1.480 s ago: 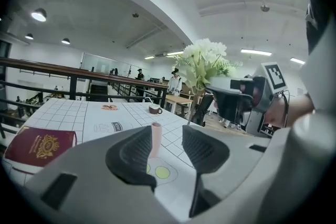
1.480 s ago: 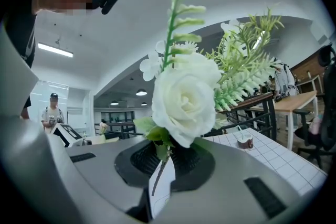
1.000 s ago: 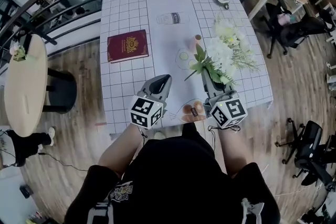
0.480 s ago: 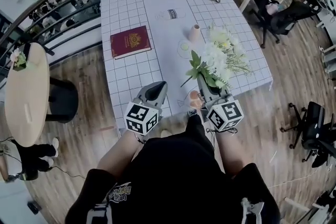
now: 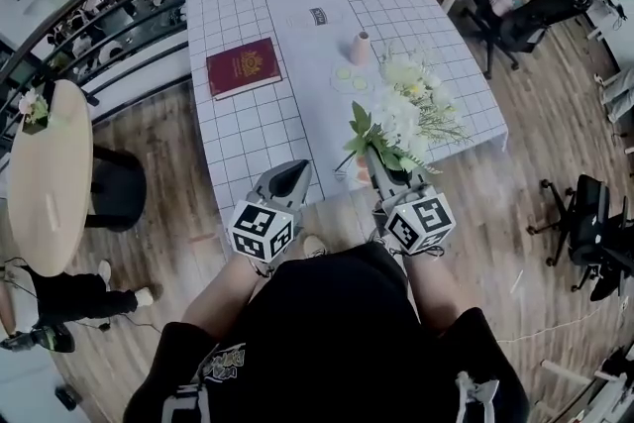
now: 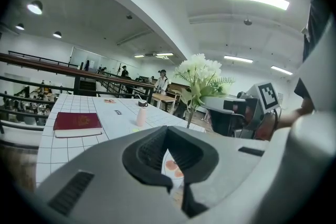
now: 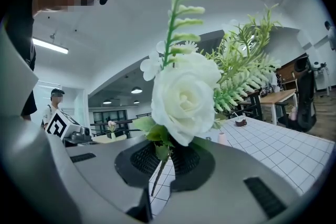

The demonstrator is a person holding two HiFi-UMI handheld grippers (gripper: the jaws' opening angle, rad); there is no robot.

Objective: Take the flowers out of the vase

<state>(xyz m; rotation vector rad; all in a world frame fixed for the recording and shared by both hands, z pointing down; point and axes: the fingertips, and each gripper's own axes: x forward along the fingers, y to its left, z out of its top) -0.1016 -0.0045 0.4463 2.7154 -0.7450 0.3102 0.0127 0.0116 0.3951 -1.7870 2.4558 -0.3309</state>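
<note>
Table (image 5: 248, 124), white grid cloth: ahead of me.
Flowers (image 5: 404, 109), white bunch with green fronds: over the table's near right part, stems clamped in my right tongs (image 5: 382, 165).
Red book (image 5: 244, 67): far left on the cloth.
My left tongs (image 5: 294, 171): jaws together, nothing between them, at the near edge.
Pink vase (image 5: 362, 47): upright, farther back, well apart from the bunch.
</note>
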